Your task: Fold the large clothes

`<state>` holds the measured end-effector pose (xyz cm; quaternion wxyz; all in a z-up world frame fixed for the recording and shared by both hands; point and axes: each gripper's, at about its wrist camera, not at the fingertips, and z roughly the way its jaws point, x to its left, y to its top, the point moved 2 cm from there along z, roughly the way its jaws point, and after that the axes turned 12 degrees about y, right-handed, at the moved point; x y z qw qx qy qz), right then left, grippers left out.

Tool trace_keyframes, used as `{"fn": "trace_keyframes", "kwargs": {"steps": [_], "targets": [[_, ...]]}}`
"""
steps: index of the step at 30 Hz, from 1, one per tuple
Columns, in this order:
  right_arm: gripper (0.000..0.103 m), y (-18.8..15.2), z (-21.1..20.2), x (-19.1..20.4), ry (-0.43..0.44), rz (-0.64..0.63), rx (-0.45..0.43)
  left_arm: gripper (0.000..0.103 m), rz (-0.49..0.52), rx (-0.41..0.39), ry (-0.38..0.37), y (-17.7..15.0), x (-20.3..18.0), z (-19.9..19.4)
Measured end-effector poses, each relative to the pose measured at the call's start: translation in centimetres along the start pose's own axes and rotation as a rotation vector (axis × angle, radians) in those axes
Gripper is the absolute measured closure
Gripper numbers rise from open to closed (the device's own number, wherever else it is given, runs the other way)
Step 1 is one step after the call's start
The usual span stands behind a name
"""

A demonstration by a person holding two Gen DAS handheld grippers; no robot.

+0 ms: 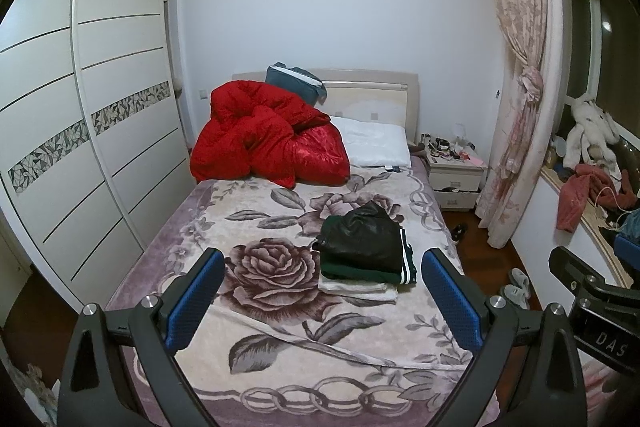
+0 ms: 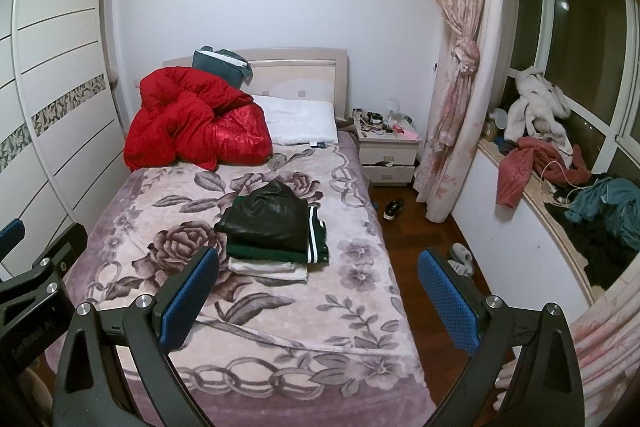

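A stack of folded clothes (image 1: 362, 251) (image 2: 272, 231) lies on the flowered bedspread (image 1: 264, 267) (image 2: 192, 235): a black leather piece on top, a dark green one with white stripes under it, a white one at the bottom. My left gripper (image 1: 323, 279) hovers open above the foot of the bed, short of the stack, with nothing between its blue pads. My right gripper (image 2: 318, 277) is open too, held over the bed's right edge. Unfolded clothes (image 2: 560, 179) (image 1: 588, 187) are heaped on the window ledge at the right.
A bunched red quilt (image 1: 268, 143) (image 2: 196, 125) and a white pillow (image 1: 376, 143) (image 2: 298, 121) fill the head of the bed. A white wardrobe (image 1: 80, 115) stands along the left. Nightstand (image 2: 388, 151), pink curtain (image 2: 456, 87), shoes and slippers (image 2: 460, 259) on the wooden floor at right.
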<state>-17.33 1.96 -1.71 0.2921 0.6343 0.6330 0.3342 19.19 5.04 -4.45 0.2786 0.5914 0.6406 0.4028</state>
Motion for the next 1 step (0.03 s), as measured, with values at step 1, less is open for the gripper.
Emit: {"fn": "trace_keyframes", "kwargs": {"steps": [1], "targets": [[0.002,-0.05,-0.06,0.04,0.000,0.002,-0.001,0.003,0.000,0.000,-0.003,0.09,0.00,-0.11]]}}
